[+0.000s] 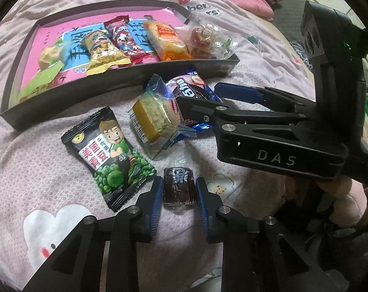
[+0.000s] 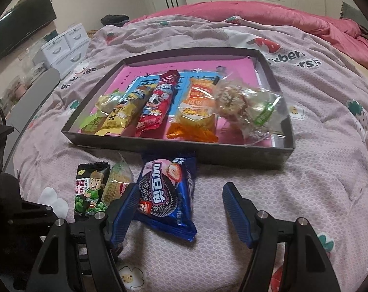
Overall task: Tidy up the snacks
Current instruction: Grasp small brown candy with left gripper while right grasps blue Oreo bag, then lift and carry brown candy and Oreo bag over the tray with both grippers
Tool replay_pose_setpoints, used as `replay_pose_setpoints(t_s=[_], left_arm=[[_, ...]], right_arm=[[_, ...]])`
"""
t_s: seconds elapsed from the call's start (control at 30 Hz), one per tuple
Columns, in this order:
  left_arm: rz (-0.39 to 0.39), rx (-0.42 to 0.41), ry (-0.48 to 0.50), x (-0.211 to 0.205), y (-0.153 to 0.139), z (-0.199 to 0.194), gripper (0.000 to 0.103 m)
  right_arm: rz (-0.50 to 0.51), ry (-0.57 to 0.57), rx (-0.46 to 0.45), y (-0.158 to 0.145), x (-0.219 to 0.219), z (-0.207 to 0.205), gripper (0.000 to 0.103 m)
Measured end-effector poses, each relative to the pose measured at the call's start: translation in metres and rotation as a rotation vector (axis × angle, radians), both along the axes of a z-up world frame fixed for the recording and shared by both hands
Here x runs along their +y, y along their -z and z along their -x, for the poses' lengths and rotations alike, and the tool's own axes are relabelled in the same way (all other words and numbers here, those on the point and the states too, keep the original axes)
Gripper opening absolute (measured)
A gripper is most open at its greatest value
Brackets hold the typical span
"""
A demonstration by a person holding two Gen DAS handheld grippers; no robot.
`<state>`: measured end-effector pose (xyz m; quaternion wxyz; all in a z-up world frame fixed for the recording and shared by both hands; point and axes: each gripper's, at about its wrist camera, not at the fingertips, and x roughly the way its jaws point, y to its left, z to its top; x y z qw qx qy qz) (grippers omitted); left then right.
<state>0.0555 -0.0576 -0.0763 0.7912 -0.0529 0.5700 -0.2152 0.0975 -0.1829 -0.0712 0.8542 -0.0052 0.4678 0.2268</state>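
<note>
A small dark brown wrapped candy [image 1: 178, 187] lies on the bedspread, and my left gripper [image 1: 179, 194] is shut on it, a blue pad against each side. Left of it lie a black green-pea packet [image 1: 108, 153] [image 2: 90, 192] and a clear-wrapped yellow cake [image 1: 154, 116] [image 2: 115, 182]. A blue Oreo packet [image 2: 164, 192] [image 1: 191, 87] lies between the fingers of my open right gripper [image 2: 181, 189] [image 1: 199, 95]; its left pad is at the packet's edge and its right pad stands apart. Beyond them, the dark tray [image 1: 62, 107] [image 2: 208, 155] holds several snacks in a row.
Everything rests on a soft lilac strawberry-print bedspread [image 2: 317, 170], with a pink quilt [image 2: 305, 17] bunched behind the tray. White drawers [image 2: 67, 46] and a dark screen [image 2: 21, 24] stand beyond the bed at left. A hand in a pink sleeve [image 1: 342, 194] holds the right gripper.
</note>
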Motion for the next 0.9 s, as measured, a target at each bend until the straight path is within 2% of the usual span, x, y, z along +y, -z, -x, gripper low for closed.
replay_pose_setpoints(t_s=[0.23,0.37,0.47,0.63,0.67,0.77,0.9], left_arm=[[0.006,0.012,-0.021,0.010,-0.003,0.003,0.028],[0.011,0.014,-0.025,0.012,-0.003,0.002,0.028],[0.015,0.018,-0.026,0.011,-0.001,0.000,0.027],[0.018,0.017,-0.025,0.010,0.000,-0.002,0.027],[0.018,0.016,-0.025,0.010,0.000,-0.002,0.028],[0.018,0.013,-0.024,0.010,-0.001,-0.002,0.028],[0.019,0.000,-0.023,0.009,-0.004,-0.002,0.028]], right_arm=[[0.050,-0.053,-0.015,0.006,0.019,0.002,0.070],[0.046,-0.055,-0.034,0.006,0.020,0.000,0.070],[0.086,-0.072,-0.035,0.012,0.025,0.000,0.069],[0.157,-0.107,-0.085,0.011,0.034,0.007,0.058],[0.166,-0.106,-0.089,0.010,0.033,0.007,0.053],[0.148,-0.094,-0.084,0.007,0.027,0.007,0.052],[0.075,-0.068,-0.075,-0.002,0.013,0.008,0.052]])
